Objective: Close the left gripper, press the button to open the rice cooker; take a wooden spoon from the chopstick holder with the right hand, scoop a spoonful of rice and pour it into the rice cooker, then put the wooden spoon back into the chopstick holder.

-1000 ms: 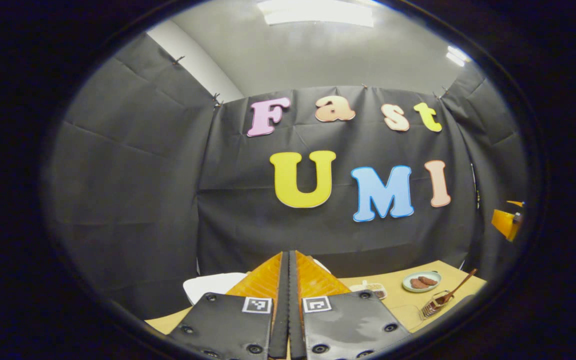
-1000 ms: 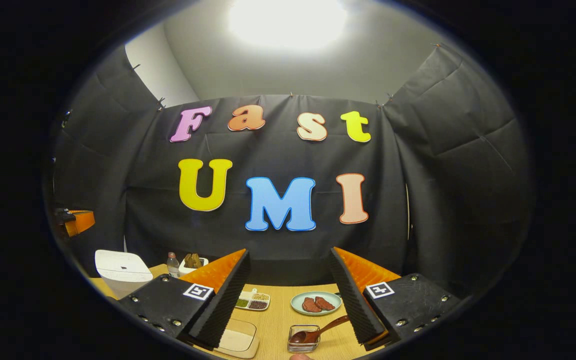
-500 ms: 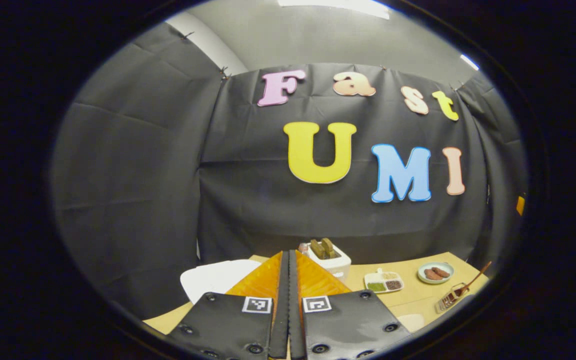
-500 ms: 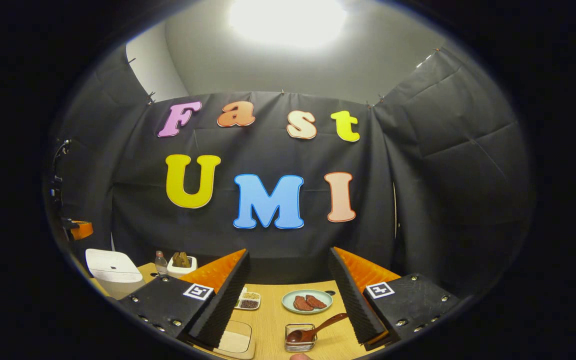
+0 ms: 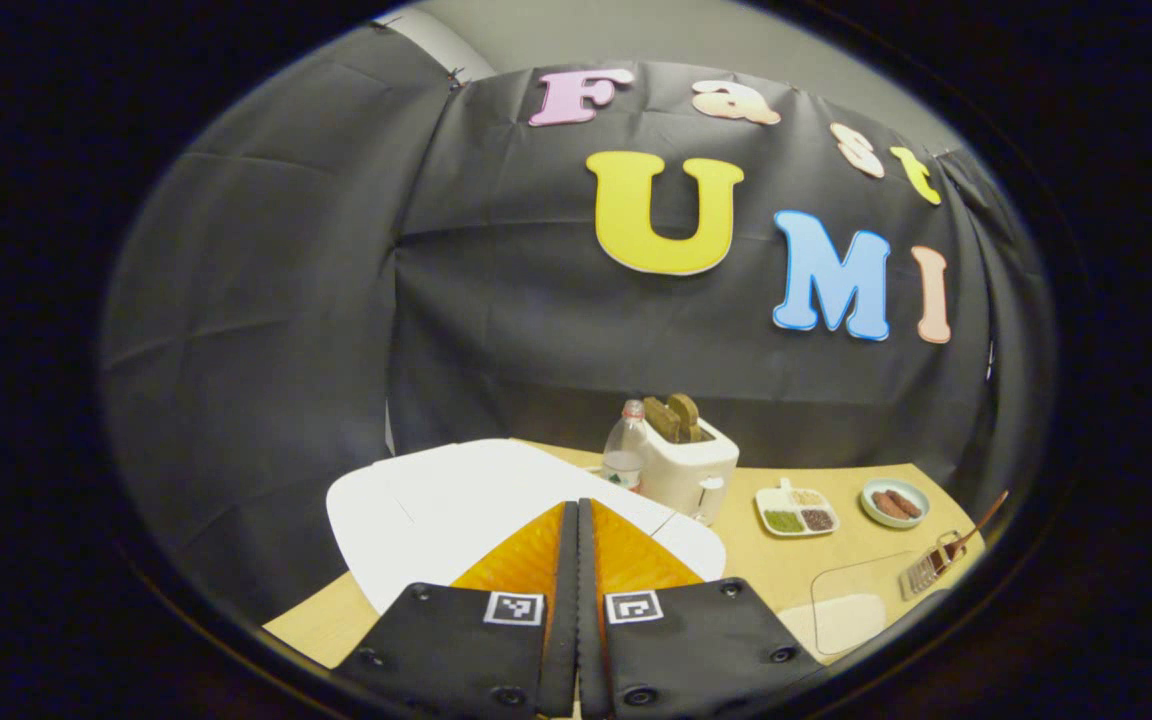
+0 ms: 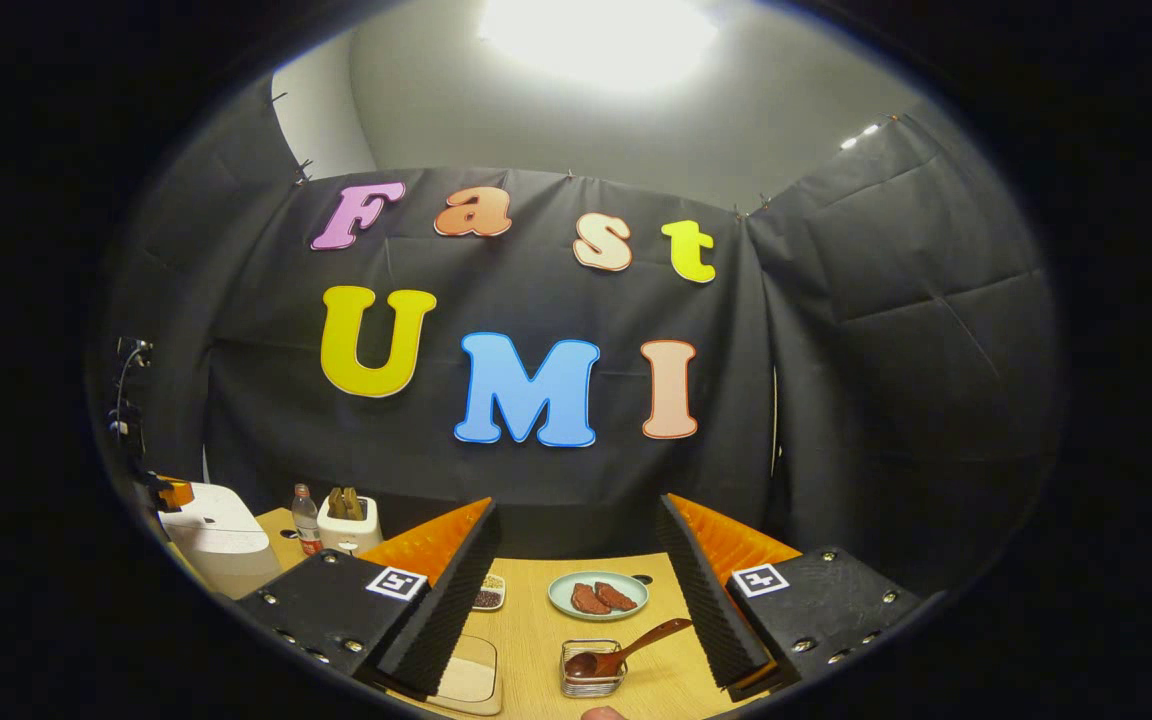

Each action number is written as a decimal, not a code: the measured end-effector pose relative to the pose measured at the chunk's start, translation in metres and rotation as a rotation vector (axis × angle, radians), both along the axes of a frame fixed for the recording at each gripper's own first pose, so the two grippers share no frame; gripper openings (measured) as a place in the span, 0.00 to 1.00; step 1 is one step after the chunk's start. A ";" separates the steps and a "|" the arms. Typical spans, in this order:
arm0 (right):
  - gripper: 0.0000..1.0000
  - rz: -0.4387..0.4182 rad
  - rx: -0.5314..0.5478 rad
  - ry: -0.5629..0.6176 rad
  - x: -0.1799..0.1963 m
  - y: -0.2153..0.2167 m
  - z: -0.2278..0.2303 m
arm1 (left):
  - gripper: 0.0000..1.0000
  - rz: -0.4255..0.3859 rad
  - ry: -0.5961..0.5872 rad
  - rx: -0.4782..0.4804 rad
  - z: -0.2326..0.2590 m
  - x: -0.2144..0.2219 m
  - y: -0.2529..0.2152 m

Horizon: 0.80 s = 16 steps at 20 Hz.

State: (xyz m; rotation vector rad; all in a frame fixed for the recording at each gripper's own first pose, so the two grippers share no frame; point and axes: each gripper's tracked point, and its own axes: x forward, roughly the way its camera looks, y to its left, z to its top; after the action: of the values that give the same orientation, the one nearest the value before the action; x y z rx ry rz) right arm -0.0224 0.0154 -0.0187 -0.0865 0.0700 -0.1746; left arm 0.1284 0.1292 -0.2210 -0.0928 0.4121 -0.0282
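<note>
The left gripper [image 5: 577, 520], fingers pressed together on nothing, has dipped toward the white rice cooker [image 5: 456, 500] at the table's left end, lid unopened; the right gripper [image 6: 576, 560] waits wide open above the wooden spoon [image 6: 636, 645]

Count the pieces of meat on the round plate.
2. Both lie side by side on the round plate at the table's far side: one piece on the left, the other piece touching it on the right. None seems hidden.
</note>
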 end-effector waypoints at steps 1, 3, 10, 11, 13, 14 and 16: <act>0.95 -0.005 0.000 0.004 -0.001 0.000 0.000 | 0.09 0.001 0.014 -0.005 -0.008 0.002 0.000; 0.95 -0.010 0.009 0.007 -0.001 0.001 0.001 | 0.09 0.005 0.052 -0.006 -0.027 0.005 0.003; 0.95 -0.013 -0.006 0.009 -0.003 -0.002 0.001 | 0.09 0.000 0.033 0.043 -0.035 0.001 0.004; 0.95 -0.010 -0.005 0.011 -0.003 -0.002 0.001 | 0.09 -0.002 0.020 0.065 -0.030 0.004 0.005; 0.95 -0.002 -0.013 0.011 -0.003 -0.003 0.001 | 0.09 0.007 -0.038 0.111 -0.006 0.008 0.008; 0.95 -0.002 -0.017 0.009 -0.003 -0.005 0.001 | 0.09 0.016 -0.076 0.127 0.009 0.013 0.009; 0.95 0.002 -0.016 0.011 -0.004 -0.010 0.000 | 0.09 0.040 -0.137 0.126 0.041 0.018 0.013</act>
State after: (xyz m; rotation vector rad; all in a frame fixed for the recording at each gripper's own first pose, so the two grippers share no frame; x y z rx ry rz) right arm -0.0261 0.0059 -0.0184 -0.1033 0.0795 -0.1725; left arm 0.1467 0.1426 -0.1804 0.0250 0.2747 0.0304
